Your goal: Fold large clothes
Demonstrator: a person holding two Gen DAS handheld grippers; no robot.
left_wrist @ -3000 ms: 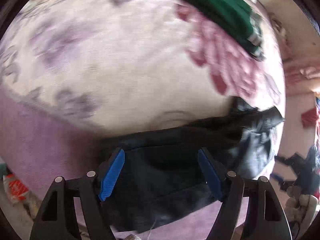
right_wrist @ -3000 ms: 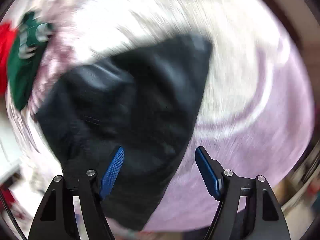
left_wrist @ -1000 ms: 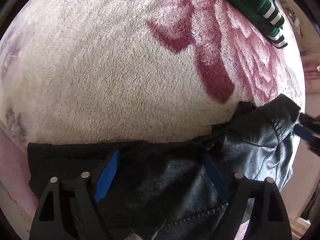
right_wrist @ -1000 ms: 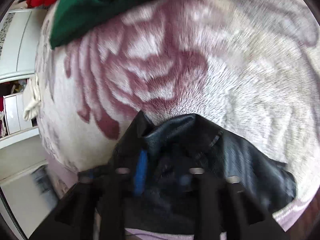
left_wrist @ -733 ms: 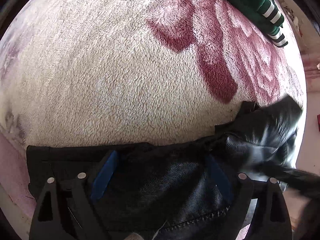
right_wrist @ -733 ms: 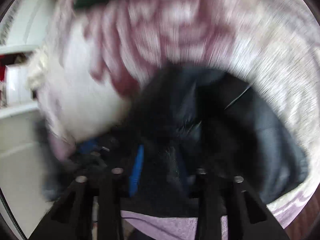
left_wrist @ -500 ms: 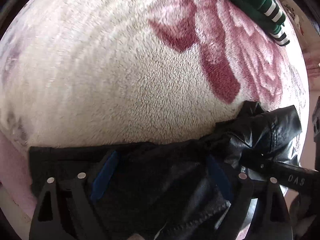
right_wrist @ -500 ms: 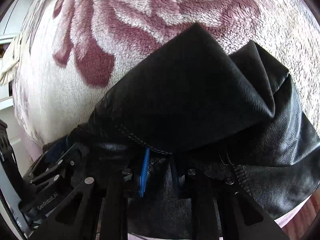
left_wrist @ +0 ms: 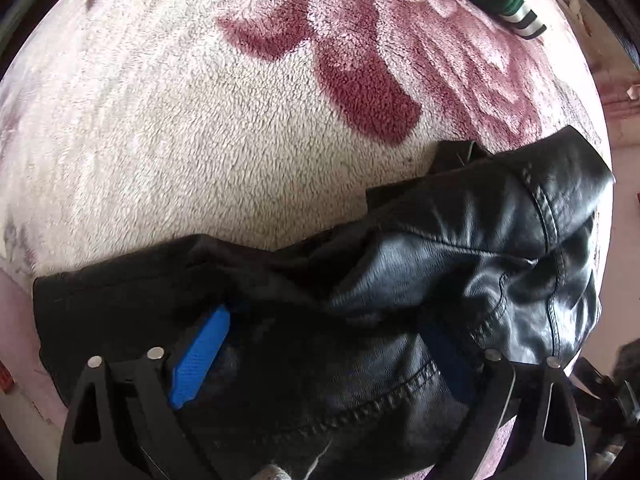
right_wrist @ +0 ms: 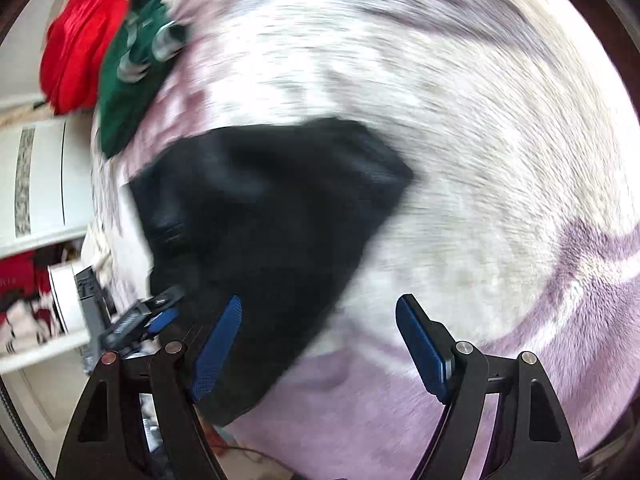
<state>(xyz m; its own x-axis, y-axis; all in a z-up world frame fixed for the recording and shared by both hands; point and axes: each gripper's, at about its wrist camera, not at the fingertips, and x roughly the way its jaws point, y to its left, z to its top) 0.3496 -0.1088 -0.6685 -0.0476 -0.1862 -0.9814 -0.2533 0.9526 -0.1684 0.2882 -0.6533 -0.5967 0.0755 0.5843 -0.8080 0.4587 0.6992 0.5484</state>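
Only one black leather jacket (left_wrist: pixel 460 264) is in front of me, bunched on a fleecy bed blanket (left_wrist: pixel 200 120) with big maroon flowers. Its glossy, creased leather shows stitched seams, and a flatter black panel runs out to the left edge. My left gripper (left_wrist: pixel 320 352) points steeply down over it, its fingers (left_wrist: pixel 200 354) spreading wider with jacket folds lying between them (I can't see the pads pressing anything). My right gripper (right_wrist: pixel 320 344) is also opening, fingers apart over the lilac border of the blanket, the jacket's edge just beside the left finger; that view is blurred. Two more garments sit beyond: one green striped (right_wrist: pixel 132 80), one red (right_wrist: pixel 76 52).
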